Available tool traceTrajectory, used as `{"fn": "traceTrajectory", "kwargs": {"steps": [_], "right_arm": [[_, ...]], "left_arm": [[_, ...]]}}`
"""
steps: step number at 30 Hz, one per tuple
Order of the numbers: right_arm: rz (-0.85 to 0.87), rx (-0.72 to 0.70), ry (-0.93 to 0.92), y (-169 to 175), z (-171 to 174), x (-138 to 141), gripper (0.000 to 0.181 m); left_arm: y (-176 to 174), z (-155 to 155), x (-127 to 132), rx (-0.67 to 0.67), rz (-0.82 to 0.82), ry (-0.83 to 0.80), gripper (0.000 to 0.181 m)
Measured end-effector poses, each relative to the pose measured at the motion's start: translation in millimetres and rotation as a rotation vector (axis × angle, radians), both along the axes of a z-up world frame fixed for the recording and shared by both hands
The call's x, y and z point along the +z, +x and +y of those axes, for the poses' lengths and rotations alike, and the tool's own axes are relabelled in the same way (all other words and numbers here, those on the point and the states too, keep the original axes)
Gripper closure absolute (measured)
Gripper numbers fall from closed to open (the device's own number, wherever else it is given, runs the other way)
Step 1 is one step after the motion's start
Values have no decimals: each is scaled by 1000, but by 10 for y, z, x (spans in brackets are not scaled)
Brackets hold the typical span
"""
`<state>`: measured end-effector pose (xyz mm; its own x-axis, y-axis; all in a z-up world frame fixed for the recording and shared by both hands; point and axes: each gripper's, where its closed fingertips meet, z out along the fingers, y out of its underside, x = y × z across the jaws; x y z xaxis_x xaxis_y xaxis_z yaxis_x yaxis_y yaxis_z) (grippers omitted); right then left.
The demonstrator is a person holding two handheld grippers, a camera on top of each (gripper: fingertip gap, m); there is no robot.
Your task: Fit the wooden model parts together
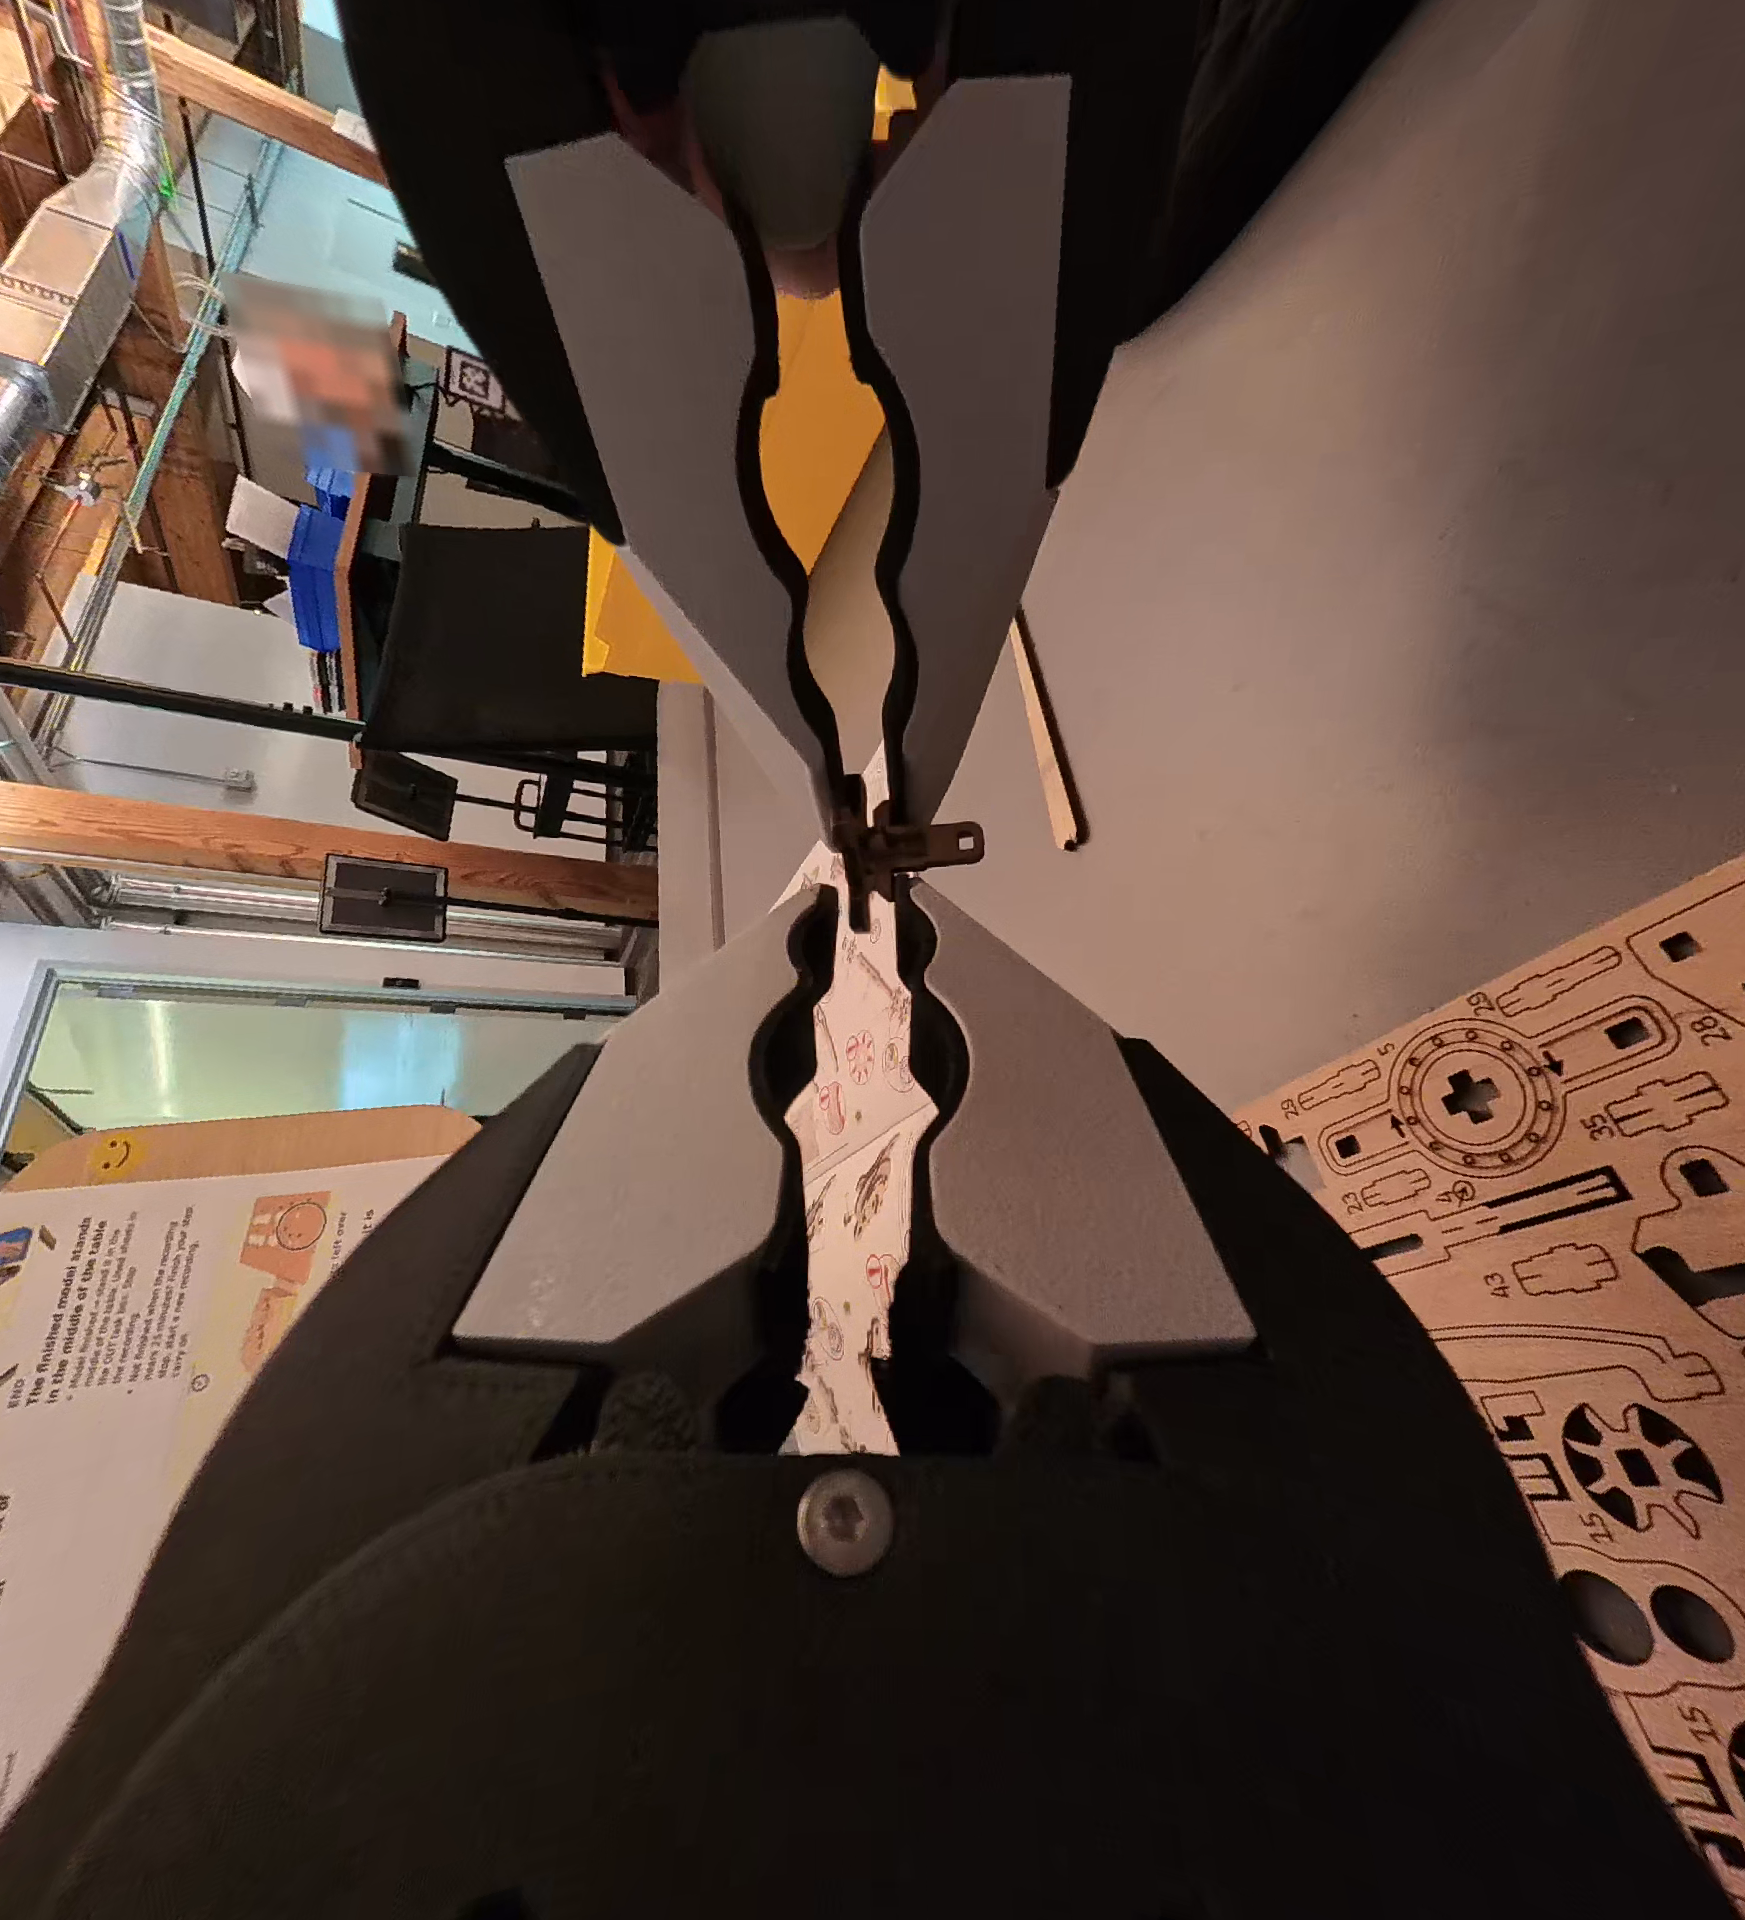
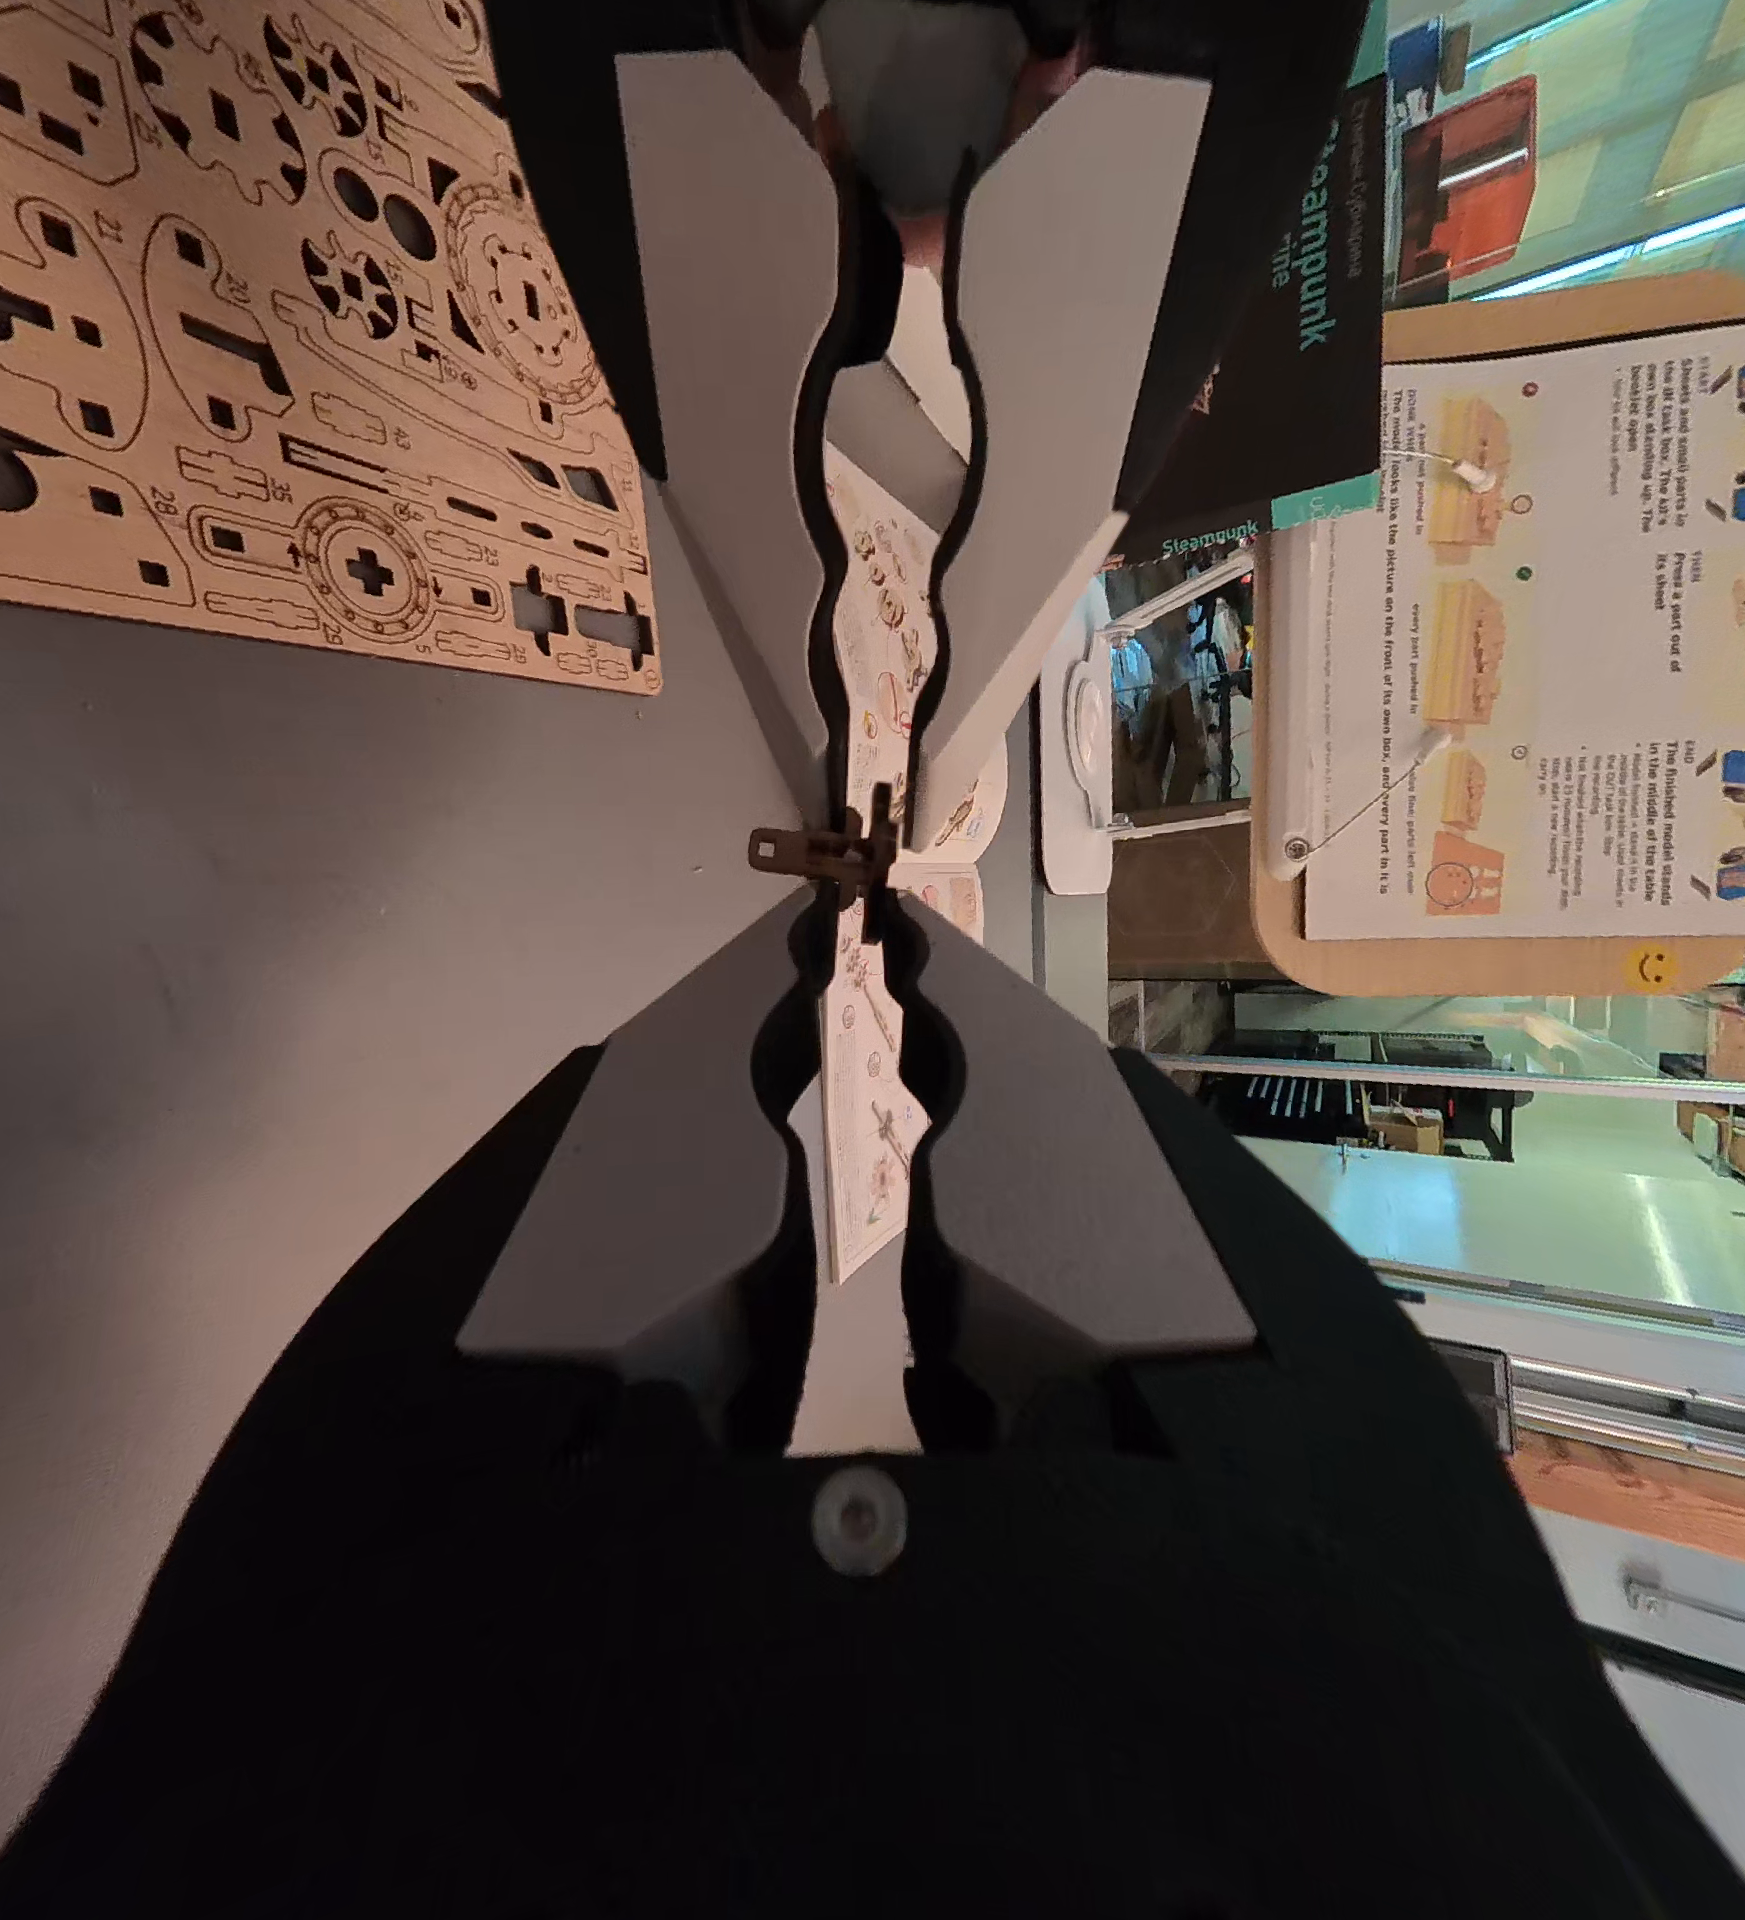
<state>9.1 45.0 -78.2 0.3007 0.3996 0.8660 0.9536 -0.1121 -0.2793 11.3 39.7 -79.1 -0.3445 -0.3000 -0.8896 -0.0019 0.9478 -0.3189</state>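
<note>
Tongs meet tip to tip: left tongs (image 1: 873, 894) and right tongs (image 2: 860, 894) both pinch one small cross-shaped wooden assembly (image 1: 899, 844) above the grey surface (image 1: 1419, 623). Thin, light, likely brittle; grip near the joint.

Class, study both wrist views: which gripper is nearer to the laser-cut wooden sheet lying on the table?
Cannot tell. The left gripper and right gripper meet tip to tip on the small wooden parts, both beside the wooden sheet and clear of its edge.
</note>
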Motion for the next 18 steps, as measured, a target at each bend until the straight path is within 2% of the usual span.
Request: {"fn": "traceTrajectory", "kwargs": {"steps": [18], "right_arm": [[-27,-104,-38,69,77,-122,174]], "left_arm": [[62,93,-123,110,49,73,175]]}}
